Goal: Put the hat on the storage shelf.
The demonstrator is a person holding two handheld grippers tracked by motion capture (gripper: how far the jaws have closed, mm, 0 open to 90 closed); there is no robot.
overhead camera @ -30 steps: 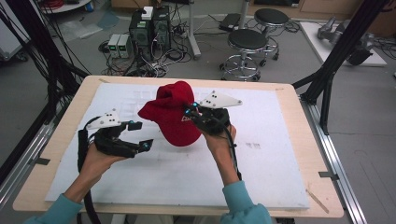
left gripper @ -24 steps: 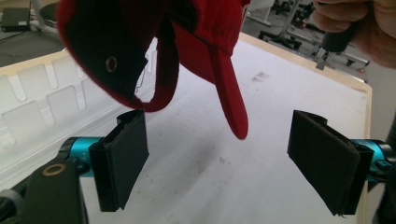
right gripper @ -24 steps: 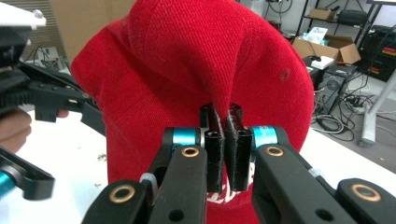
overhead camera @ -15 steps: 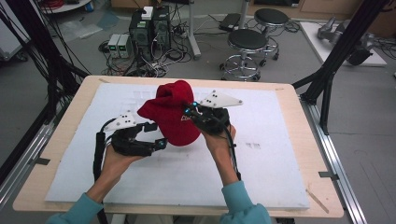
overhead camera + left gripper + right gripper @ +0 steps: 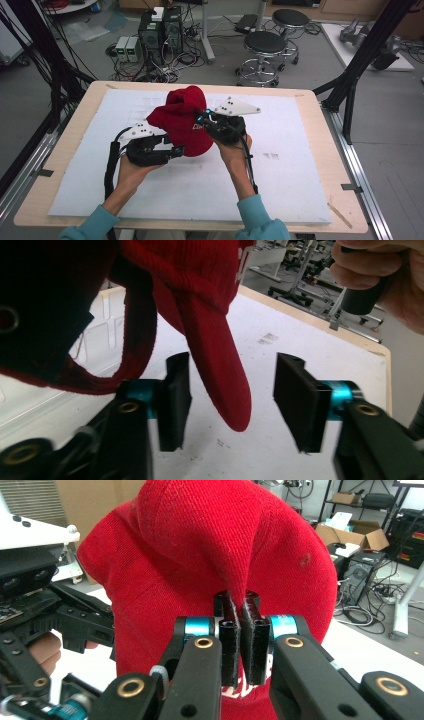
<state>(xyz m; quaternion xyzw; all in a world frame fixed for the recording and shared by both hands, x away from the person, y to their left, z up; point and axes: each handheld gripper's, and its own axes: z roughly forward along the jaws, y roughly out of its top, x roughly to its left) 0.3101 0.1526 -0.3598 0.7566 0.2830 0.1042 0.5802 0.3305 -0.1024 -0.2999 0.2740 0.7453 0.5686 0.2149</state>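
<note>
Right claw (image 5: 239,630) pinches a fold of the red knitted fabric cap (image 5: 182,125) above the tabletop (image 5: 300,165); left claw (image 5: 232,400) is spread around its hanging brim.

A red cap (image 5: 200,555) of matt, finely ribbed cloth is hanging above a smooth white sheet (image 5: 300,190) lying on a pale wooden table (image 5: 65,145), matt black plastic jaws with glossy blue metal collars framing it
</note>
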